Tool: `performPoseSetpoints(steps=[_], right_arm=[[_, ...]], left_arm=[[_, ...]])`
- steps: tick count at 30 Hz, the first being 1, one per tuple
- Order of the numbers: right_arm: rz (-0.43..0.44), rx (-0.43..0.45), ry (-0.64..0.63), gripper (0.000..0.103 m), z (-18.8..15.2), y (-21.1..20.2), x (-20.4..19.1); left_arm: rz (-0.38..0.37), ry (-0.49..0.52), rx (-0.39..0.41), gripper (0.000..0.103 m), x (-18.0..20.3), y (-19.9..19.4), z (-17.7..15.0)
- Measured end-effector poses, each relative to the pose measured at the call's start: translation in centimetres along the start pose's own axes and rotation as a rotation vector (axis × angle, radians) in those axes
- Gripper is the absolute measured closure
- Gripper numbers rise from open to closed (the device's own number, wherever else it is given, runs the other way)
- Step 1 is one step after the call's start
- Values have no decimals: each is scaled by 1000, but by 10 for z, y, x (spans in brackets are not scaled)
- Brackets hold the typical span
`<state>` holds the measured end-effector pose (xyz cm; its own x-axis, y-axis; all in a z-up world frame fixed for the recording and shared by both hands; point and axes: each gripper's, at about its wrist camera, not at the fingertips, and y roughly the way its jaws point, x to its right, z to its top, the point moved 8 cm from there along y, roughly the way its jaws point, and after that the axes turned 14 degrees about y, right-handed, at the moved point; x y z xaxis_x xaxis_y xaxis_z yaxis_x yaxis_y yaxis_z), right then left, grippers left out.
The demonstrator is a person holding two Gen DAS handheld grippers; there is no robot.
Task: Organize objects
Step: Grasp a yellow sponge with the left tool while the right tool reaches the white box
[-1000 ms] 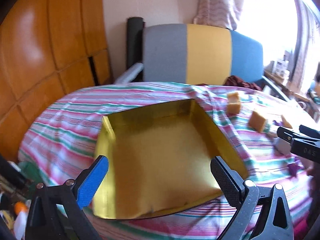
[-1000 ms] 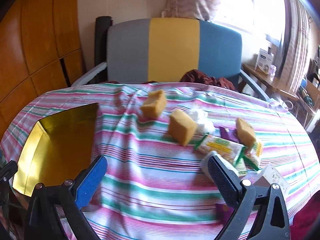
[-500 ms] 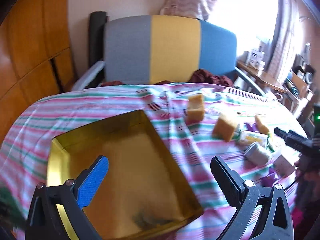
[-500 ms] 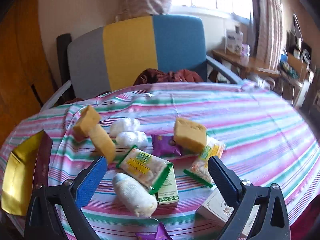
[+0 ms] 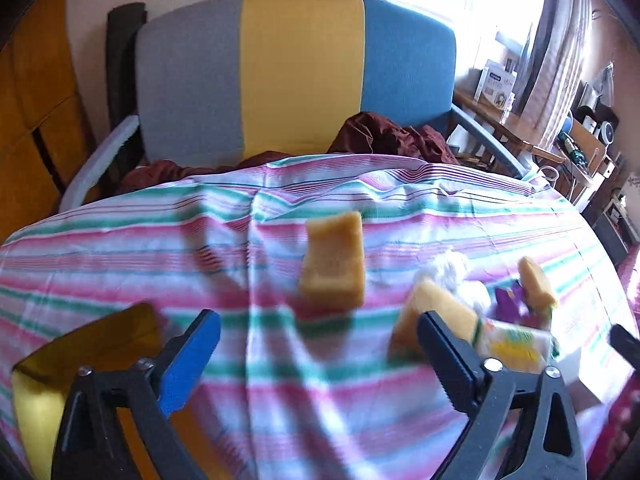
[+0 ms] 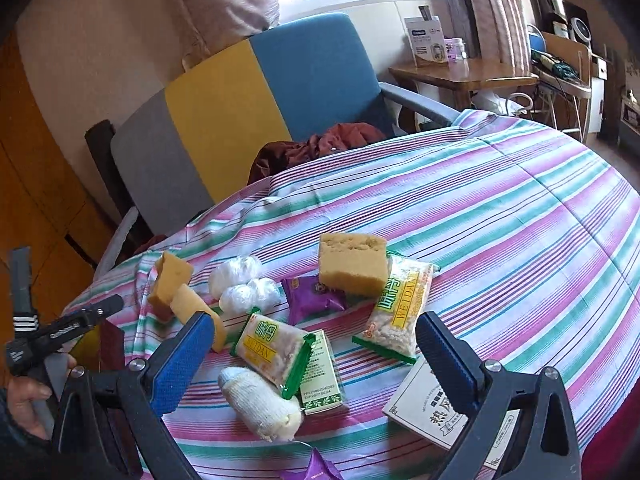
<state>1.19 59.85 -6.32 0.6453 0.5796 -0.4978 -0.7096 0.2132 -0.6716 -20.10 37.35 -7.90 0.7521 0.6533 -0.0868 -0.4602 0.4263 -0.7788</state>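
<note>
Tray [image 5: 84, 344] now at lower-left corner

Empty wide-spread right tongs [image 6: 316, 340] above snack packets [image 6: 272, 346]

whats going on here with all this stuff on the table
A person is sorting snacks and sponges on a striped tablecloth, working a pair of tongs in each hand. Both the left tongs and the right tongs are open and hold nothing. Yellow sponge blocks, green snack packets, white bundles and a purple packet lie loose in a cluster. A gold tray sits off to the left; what little of it shows holds nothing.
</note>
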Motion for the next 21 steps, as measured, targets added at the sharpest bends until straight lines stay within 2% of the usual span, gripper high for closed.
performPoseSetpoints(steps=[1, 7, 11, 12, 13, 15, 18, 21], right_arm=[[5, 3, 30, 1, 4, 0, 5], [23, 10, 208, 1, 22, -4, 38], [15, 62, 325, 1, 35, -13, 65], [10, 73, 347, 1, 38, -14, 72], [5, 80, 371, 1, 40, -15, 78], [0, 71, 411, 1, 42, -13, 87], [-8, 46, 441, 1, 41, -7, 94], [-22, 33, 418, 1, 39, -3, 90]], left_arm=[[2, 0, -11, 10, -1, 9, 4], [-6, -15, -54, 10, -1, 63, 21], [-14, -15, -80, 12, 2, 93, 26], [-21, -15, -89, 26, 3, 97, 25], [-39, -15, -111, 52, 6, 104, 23], [-72, -21, -142, 53, 10, 110, 18], [-69, -6, -105, 55, 14, 98, 15], [-50, -3, -94, 55, 16, 80, 10]])
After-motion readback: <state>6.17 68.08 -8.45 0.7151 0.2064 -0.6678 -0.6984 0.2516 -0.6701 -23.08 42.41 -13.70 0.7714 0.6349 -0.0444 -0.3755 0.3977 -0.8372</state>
